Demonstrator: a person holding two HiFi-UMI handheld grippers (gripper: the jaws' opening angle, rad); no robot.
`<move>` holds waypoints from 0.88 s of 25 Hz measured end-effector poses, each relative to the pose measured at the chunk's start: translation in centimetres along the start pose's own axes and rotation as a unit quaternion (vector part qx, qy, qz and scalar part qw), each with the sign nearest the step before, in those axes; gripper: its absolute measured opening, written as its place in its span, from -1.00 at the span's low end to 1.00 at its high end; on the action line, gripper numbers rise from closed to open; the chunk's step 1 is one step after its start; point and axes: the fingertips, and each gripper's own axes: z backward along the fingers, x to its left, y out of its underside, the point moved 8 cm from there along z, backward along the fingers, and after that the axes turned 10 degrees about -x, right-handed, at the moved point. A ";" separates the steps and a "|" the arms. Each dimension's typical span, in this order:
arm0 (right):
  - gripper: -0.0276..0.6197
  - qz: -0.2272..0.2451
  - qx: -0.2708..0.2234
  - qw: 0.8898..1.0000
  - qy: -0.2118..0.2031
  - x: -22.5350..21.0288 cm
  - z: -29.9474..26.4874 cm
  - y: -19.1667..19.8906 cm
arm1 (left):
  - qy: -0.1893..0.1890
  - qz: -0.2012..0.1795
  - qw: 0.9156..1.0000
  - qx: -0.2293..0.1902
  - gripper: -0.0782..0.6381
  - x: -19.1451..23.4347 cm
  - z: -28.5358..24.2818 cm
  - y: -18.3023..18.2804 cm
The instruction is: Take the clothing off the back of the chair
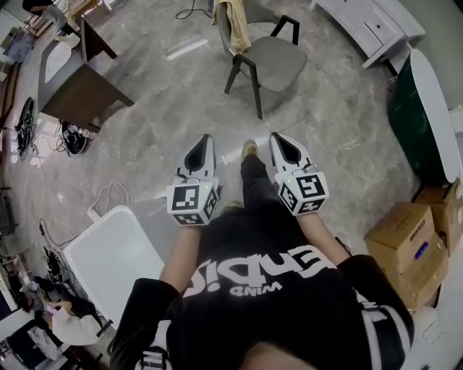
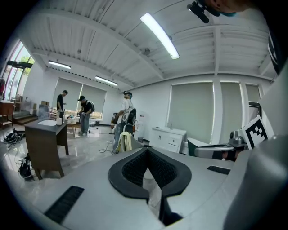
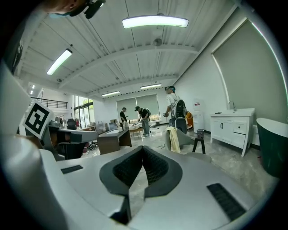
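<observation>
The approach was in hand: the left gripper [image 1: 205, 143] and right gripper [image 1: 281, 142] had clenched, empty jaws, and the yellowish garment [image 1: 233, 22] hung over the grey chair's [image 1: 281, 63] back at twelve o'clock, well apart, so closing in and opening the jaws probably came next.

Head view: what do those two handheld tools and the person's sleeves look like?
The left tool and right tool are pale grey tapered shells with black ribbed pads, each carrying a white cube of black square markers. The person wears a black short-sleeved top with white lettering.
</observation>
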 end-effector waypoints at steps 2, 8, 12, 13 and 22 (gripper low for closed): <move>-0.87 -0.004 -0.002 1.000 0.005 -0.9 -1.2 0.1 | 0.002 0.001 1.000 -0.004 -0.74 0.7 -1.5 0.0; -0.87 0.000 -0.007 1.000 0.004 -3.9 -6.3 -0.2 | 0.009 0.002 1.000 -0.006 -0.74 2.7 -7.2 -0.3; -0.87 -0.001 -0.013 1.000 -0.003 -6.2 -10.7 -0.7 | 0.006 0.001 1.000 -0.006 -0.74 4.6 -11.2 -0.7; -0.87 -0.002 -0.013 1.000 -0.005 -6.8 -11.9 -0.9 | 0.004 0.001 1.000 -0.005 -0.74 5.1 -12.3 -0.9; -0.87 -0.007 -0.020 0.999 -0.025 -13.1 -21.8 -3.9 | -0.008 0.002 1.000 -0.005 -0.74 8.2 -23.1 -3.8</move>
